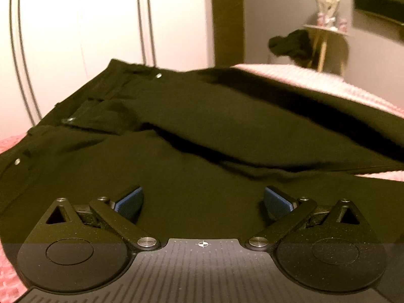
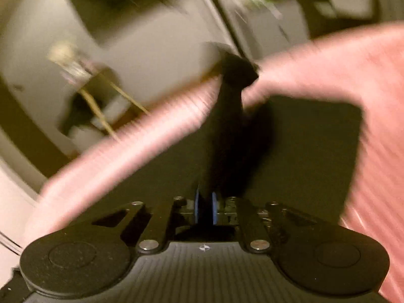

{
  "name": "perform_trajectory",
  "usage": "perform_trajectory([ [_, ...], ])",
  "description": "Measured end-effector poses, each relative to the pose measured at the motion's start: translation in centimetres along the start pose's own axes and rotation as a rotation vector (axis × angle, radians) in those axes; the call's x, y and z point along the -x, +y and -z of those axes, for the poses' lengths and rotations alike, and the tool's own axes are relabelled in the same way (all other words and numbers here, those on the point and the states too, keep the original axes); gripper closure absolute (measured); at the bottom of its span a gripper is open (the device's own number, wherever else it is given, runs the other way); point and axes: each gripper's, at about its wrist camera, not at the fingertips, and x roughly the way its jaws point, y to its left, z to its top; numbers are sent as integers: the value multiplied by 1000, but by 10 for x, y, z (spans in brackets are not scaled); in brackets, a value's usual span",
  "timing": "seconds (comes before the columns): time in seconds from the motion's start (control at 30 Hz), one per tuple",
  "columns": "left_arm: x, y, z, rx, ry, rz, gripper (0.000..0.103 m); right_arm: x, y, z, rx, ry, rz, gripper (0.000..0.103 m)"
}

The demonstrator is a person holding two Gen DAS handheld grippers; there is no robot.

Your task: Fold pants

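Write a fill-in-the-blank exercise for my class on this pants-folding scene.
1. The pants are ____ in colour.
2. They lie on a ____ bedspread.
3. The left claw hovers over them with its jaws ____.
4. The right claw has its jaws nearly ____ on dark fabric.

Missing words: black; pink; open; shut

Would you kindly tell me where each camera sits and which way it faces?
Left wrist: on the left gripper, tilted down over the waist of the pants on the pink bedspread, wardrobe beyond; open fingers show.
Right wrist: on the right gripper, tilted down, blurred; pads nearly together around dark cloth.
Shared: pants, bedspread, gold side table.
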Motion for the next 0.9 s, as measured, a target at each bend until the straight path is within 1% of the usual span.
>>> perform_trajectory([
  [0.03,3,-2,0,-8,-9,10,0,-5,-12,1,-47,35,21,93],
  [0.07,6,-3,0,-19,-20,17,0,-5,-22,-2,-107,33,-17,90],
  [0.1,10,-4,-1,-27,-32,27,0,-1,-27,-7,-149,27,-43,81],
  [0.13,12,-5,-2,-29,-42,37,0,3,-32,-12,-184,4,-82,75],
  [0.17,15,-5,-3,-26,-51,51,0,5,-36,-13,-211,-8,-141,62],
  [0.2,16,-5,-5,-19,-54,67,0,1,-39,-15,-235,1,-191,51],
  [0.23,17,-4,-7,-7,-48,89,0,-6,-41,-16,-261,21,-207,51],
  [0.27,17,-3,-9,7,-37,110,0,-13,-44,-15,-285,37,-220,54],
  [0.3,17,-1,-12,28,-26,131,0,-18,-47,-13,-298,41,-240,64],
  [0.37,15,3,-24,72,-4,168,0,-20,-45,-16,-281,35,-234,78],
  [0.4,14,4,-31,98,2,184,0,-21,-45,-19,-278,36,-255,84],
  [0.43,11,4,-40,125,5,204,0,-22,-42,-22,-283,29,-280,87],
  [0.53,-4,1,-73,196,17,248,0,-25,-37,-30,-284,8,-331,89],
  [0.6,-23,-3,-95,238,42,287,0,-32,-42,-35,-302,14,-329,89],
  [0.63,-35,-5,-107,254,50,294,0,-36,-46,-36,-321,22,-323,90],
  [0.77,-83,-12,-143,314,94,272,0,-44,-63,-39,-386,53,-319,91],
  [0.9,-129,-14,-164,393,152,255,0,-51,-69,-39,-404,56,-320,91],
])
